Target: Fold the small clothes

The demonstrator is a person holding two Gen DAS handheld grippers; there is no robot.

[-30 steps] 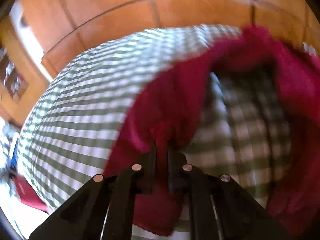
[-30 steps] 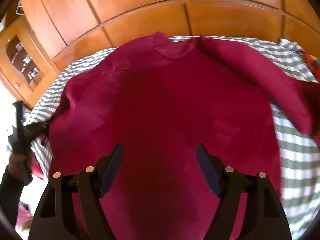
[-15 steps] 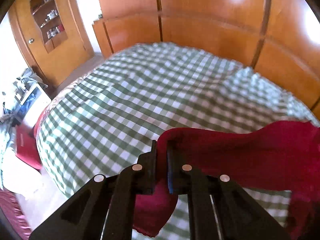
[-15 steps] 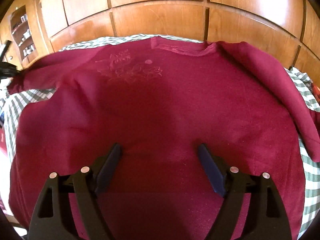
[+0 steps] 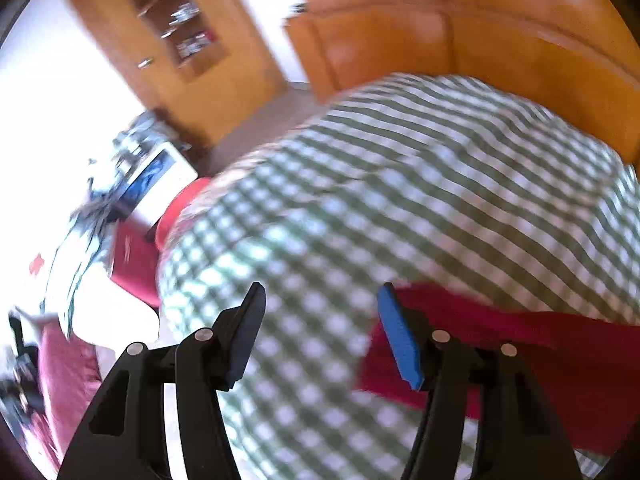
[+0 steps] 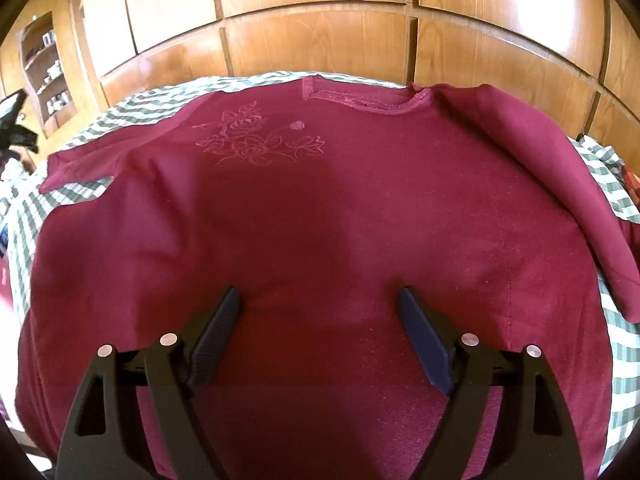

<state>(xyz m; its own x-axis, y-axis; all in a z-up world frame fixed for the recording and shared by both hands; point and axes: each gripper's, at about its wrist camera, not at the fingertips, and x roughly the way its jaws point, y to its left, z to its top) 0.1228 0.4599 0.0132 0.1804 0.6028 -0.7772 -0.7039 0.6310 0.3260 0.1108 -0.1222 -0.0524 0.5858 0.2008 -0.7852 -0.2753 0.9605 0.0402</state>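
Bedspread (image 5: 400,184) of green check meets wooden wardrobe (image 6: 320,20).

Setting: a bedroom in a home. A bed (image 6: 612,368) is covered with a green-and-white checked sheet (image 5: 400,184). Behind it, a wall of varnished wooden wardrobe panels (image 6: 320,40) is seen, divided by dark seams. To the left, a wooden cabinet door with a recessed shelf niche (image 5: 180,28) is noted, small items stacked on its shelves, too blurred to be named. Beside the bed, a cluttered heap of household things (image 5: 120,184) is made out near the floor. Strong daylight is admitted from the left side. A maroon long-sleeved top (image 6: 320,220) with a stitched flower motif is spread on the bed.
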